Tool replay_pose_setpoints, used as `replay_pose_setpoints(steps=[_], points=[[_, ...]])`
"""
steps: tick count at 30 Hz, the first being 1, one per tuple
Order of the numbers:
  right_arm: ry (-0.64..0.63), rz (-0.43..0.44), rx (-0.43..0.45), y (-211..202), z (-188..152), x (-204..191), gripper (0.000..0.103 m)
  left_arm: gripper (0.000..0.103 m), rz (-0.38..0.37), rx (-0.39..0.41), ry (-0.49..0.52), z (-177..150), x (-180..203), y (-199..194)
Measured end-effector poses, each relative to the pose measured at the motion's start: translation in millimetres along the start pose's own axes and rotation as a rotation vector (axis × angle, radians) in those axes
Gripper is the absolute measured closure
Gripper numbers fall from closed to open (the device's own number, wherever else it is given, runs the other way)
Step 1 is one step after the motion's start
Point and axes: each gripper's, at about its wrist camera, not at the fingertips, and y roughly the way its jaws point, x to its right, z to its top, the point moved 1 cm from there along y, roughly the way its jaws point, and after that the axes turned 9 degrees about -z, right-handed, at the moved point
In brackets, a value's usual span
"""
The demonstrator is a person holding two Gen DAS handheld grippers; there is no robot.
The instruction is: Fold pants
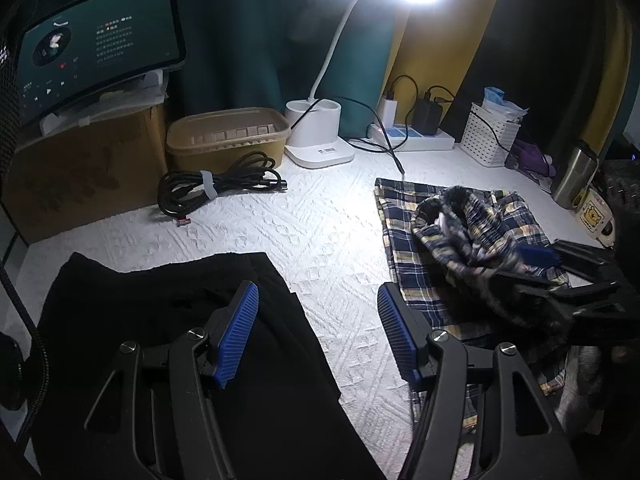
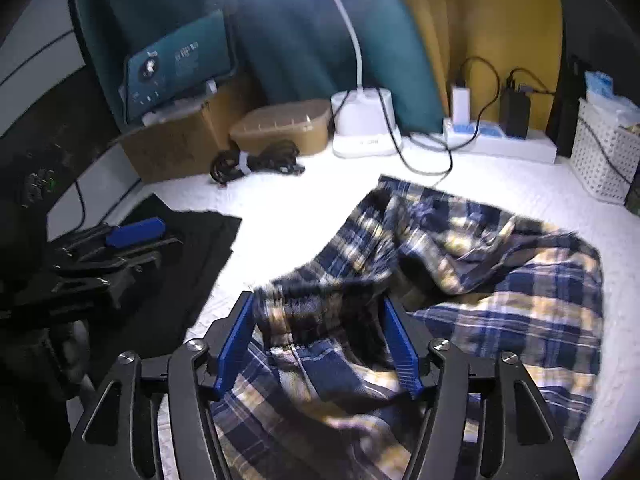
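Blue and yellow plaid pants [image 2: 500,280] lie rumpled on the white quilted cover [image 1: 312,232]; they also show in the left wrist view [image 1: 460,240]. My right gripper [image 2: 320,340] is open, with a raised bunch of the plaid cloth between its blue pads [image 2: 236,344]. It also shows at the right edge of the left wrist view [image 1: 536,256]. My left gripper [image 1: 316,332] is open and empty, over the edge of a black folded garment [image 1: 160,320] that also shows in the right wrist view [image 2: 192,256].
At the back stand a tablet [image 1: 100,40] on a cardboard box [image 1: 88,168], a tan lidded box [image 1: 228,136], a coiled black cable [image 1: 216,188], a white lamp base [image 1: 316,136], a power strip [image 1: 412,136], a white basket [image 1: 492,132], a steel flask [image 1: 576,172] and a mug [image 1: 596,216].
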Motion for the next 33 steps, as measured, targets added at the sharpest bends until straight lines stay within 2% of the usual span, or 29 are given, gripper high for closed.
replay_pose_setpoints(steps=[8,15,22,24,26,29,33], points=[[0.059,-0.06,0.072,-35,-1,38,0.035,0.041,-0.023,0.011,0.042,9,34,3],[0.18,-0.16,0.066,-52,-28,101,0.035,0.041,-0.087,-0.013,0.139,13,83,24],[0.258,-0.241,0.039,-58,-57,142,0.035,0.041,-0.137,-0.054,0.218,12,114,58],[0.267,-0.244,0.024,-56,-66,148,0.035,0.049,-0.13,-0.079,0.236,10,118,71],[0.266,-0.237,0.01,-54,-72,149,0.035,0.072,-0.114,-0.11,0.246,8,117,81],[0.239,-0.236,-0.005,-52,-79,149,0.035,0.091,-0.106,-0.118,0.24,9,111,89],[0.225,-0.234,-0.019,-52,-83,149,0.035,0.095,-0.088,-0.099,0.238,17,102,89]])
